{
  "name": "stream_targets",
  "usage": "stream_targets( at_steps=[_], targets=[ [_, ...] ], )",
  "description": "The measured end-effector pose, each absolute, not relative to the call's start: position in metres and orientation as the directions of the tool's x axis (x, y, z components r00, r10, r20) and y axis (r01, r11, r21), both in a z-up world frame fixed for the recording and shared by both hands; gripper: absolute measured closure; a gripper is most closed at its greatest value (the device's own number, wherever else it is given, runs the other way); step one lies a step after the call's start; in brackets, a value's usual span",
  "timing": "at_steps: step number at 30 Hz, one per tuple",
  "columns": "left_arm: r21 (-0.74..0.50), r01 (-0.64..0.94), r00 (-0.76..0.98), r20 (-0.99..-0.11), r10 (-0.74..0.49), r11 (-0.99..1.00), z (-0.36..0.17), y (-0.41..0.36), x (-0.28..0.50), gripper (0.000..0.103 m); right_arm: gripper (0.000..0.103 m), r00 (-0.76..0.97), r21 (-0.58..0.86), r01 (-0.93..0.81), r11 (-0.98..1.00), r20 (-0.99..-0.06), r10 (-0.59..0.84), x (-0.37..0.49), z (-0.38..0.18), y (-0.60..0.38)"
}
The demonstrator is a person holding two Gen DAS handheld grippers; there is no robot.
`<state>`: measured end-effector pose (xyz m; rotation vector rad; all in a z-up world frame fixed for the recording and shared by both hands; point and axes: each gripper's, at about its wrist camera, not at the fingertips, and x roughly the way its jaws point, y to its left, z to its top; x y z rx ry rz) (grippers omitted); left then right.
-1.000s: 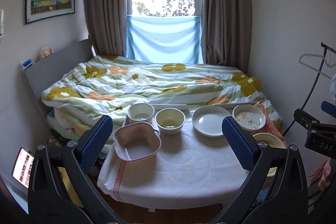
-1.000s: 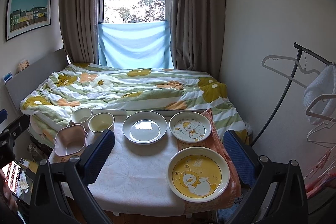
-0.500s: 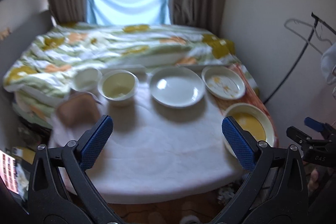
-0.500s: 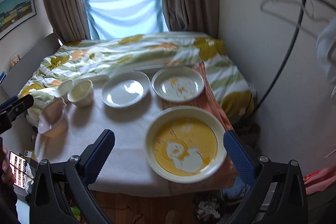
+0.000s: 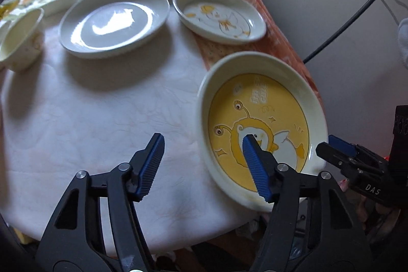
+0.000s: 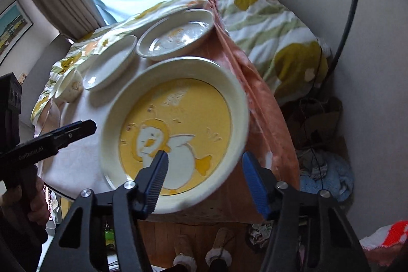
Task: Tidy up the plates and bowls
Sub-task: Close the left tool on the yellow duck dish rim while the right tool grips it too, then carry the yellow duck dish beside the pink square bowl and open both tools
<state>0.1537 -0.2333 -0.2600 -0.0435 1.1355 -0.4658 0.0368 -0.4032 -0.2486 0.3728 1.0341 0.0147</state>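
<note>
The yellow plate (image 5: 262, 124) with a duck picture sits at the desk's (image 5: 89, 119) near right corner, partly on an orange cloth (image 5: 278, 42). The right gripper (image 6: 204, 167) is spread wide, its jaws straddling the plate's near rim, one finger over the bowl of the plate and one outside it, not closed. The left gripper (image 5: 204, 165) is also wide, its right finger over the plate's left side. Behind lie a grey plate (image 5: 114, 19), a white duck plate (image 5: 219, 14) and a cream bowl (image 5: 20, 40).
</note>
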Motion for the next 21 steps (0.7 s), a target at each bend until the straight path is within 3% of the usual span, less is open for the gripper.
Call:
stream_targets(
  at_steps=[1, 5, 9, 14, 21],
  targets=[
    [-0.265, 0.336, 0.325, -0.868, -0.376, 0.904, -0.264, -0.237, 0.155, 0.053, 0.053, 0.518, 0.325, 0.165, 0.931, -0.832, 0.199, 0.038, -0.251, -0.407],
    [-0.251, 0.34, 0.305, -0.882, -0.358, 0.906, -0.273, -0.244, 0.157, 0.058, 0.069, 0.521, 0.341, 0.151, 0.928, -0.825, 0.219, 0.048, -0.257, -0.416],
    [-0.244, 0.344, 0.289, -0.891, -0.35, 0.907, -0.276, -0.245, 0.163, 0.067, 0.075, 0.525, 0.349, 0.158, 0.924, -0.822, 0.221, 0.062, -0.264, -0.425],
    [-0.228, 0.354, 0.263, -0.906, -0.331, 0.907, -0.283, -0.247, 0.168, 0.086, 0.09, 0.524, 0.352, 0.174, 0.92, -0.824, 0.216, 0.071, -0.269, -0.432],
    [-0.191, 0.363, 0.285, -0.909, -0.304, 0.912, -0.283, -0.251, 0.169, 0.088, 0.092, 0.502, 0.305, 0.159, 0.939, -0.844, 0.189, 0.079, -0.272, -0.43]
  ],
)
